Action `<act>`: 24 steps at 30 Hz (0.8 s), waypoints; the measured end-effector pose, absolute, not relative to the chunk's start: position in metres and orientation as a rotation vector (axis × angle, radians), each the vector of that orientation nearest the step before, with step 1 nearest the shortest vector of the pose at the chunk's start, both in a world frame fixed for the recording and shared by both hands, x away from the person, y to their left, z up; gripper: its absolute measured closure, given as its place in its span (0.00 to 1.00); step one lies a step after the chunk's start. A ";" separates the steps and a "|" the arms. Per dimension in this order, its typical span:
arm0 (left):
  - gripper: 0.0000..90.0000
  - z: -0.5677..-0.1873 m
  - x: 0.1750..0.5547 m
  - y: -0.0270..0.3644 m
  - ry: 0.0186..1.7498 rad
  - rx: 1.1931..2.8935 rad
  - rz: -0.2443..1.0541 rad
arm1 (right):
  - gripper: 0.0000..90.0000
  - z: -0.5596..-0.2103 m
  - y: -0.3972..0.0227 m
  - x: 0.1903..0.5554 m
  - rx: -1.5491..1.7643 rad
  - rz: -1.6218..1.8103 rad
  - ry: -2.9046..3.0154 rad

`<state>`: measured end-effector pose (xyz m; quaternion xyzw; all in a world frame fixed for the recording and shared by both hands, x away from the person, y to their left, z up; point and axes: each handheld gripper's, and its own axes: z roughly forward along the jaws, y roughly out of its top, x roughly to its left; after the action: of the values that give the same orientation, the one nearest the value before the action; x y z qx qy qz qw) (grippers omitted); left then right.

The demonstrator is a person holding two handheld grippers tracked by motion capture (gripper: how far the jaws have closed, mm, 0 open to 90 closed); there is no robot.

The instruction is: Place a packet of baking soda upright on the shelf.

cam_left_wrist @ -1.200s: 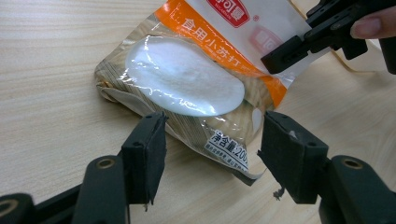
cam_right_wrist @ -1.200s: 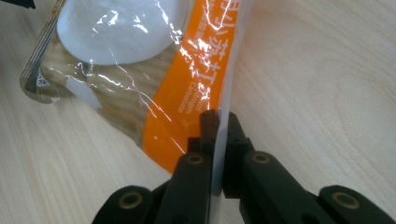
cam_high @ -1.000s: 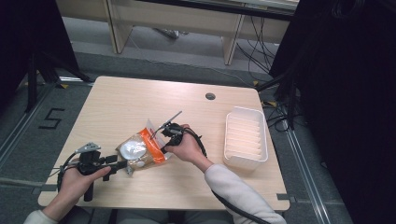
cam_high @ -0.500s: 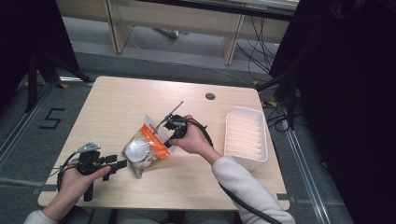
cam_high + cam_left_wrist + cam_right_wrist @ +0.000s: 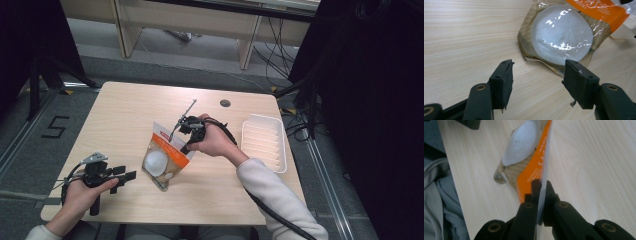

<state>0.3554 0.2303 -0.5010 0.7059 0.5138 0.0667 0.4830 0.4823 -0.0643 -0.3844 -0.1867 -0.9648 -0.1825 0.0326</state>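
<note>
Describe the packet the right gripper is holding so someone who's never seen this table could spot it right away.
On the light wooden table, look near the middle, left of the white ribbed tray. The clear plastic packet is pinched at its top edge by the right gripper, lower end toward the table. Its orange header and round white disc inside mark it out.

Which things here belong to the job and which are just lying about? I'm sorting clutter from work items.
In the job:
- packet with a white round thing inside
- right gripper, shut on the packet's top edge
- left gripper, open, near the packet

Lying about:
- white tray
- table
</note>
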 end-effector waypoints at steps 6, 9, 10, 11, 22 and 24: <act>0.44 -0.501 0.356 0.230 1.253 1.718 0.158 | 1.00 -0.369 -0.068 0.478 -0.459 -0.507 -3.002; 0.44 -0.501 0.356 0.229 1.252 1.716 0.162 | 1.00 -0.364 -0.069 0.475 -0.371 -0.483 -3.014; 0.44 -0.501 0.356 0.230 1.253 1.721 0.161 | 1.00 -0.362 -0.070 0.472 -0.317 -0.467 -3.021; 0.44 -0.501 0.356 0.230 1.251 1.721 0.163 | 1.00 -0.362 -0.070 0.472 -0.317 -0.467 -3.021; 0.44 -0.501 0.356 0.229 1.240 1.731 0.159 | 1.00 -0.350 -0.074 0.466 -0.137 -0.414 -3.092; 0.44 -0.501 0.356 0.229 1.241 1.733 0.162 | 1.00 -0.346 -0.076 0.465 -0.134 -0.397 -3.098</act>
<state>0.3556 0.2294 -0.5014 0.7108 0.5088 0.0666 0.4811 0.4646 -0.0758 -0.3459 -0.0427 -0.9909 -0.1271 0.0074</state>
